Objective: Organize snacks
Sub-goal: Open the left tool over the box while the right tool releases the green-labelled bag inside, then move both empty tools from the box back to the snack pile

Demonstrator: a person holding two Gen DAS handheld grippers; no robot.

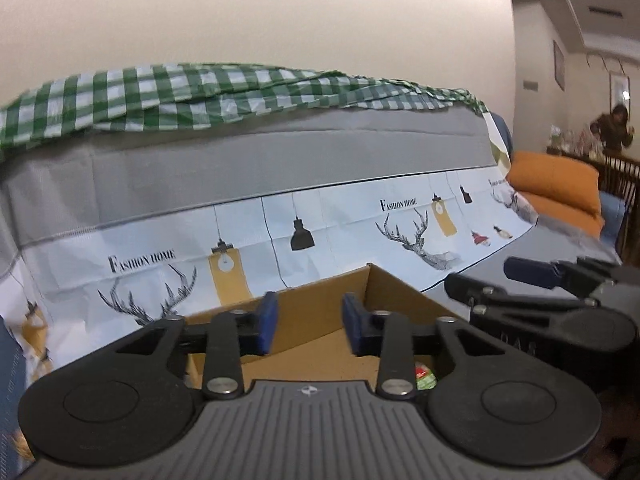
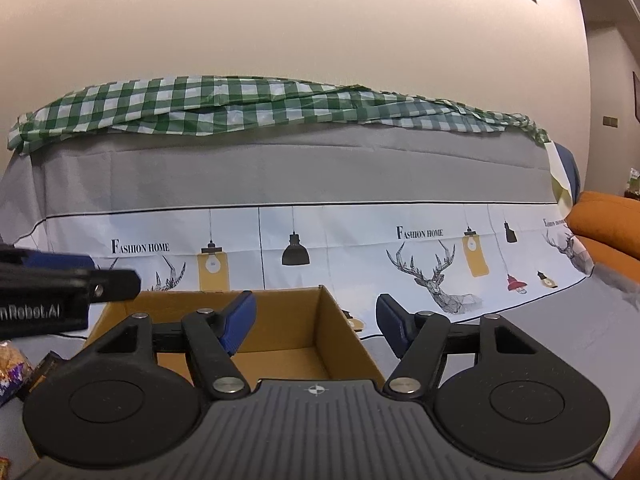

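Both grippers hover over the cardboard box (image 2: 280,320), left gripper (image 1: 306,322) and right gripper (image 2: 316,322) with fingers apart, empty; likely between placements, next fetching a snack packet (image 2: 12,368)

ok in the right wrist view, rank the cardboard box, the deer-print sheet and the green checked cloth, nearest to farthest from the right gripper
1. Cardboard box, just beyond the right gripper.
2. Deer-print sheet, behind the box.
3. Green checked cloth, on top, by the wall.

Matt cardboard box (image 2: 280,320); creased printed cloth (image 2: 344,240).
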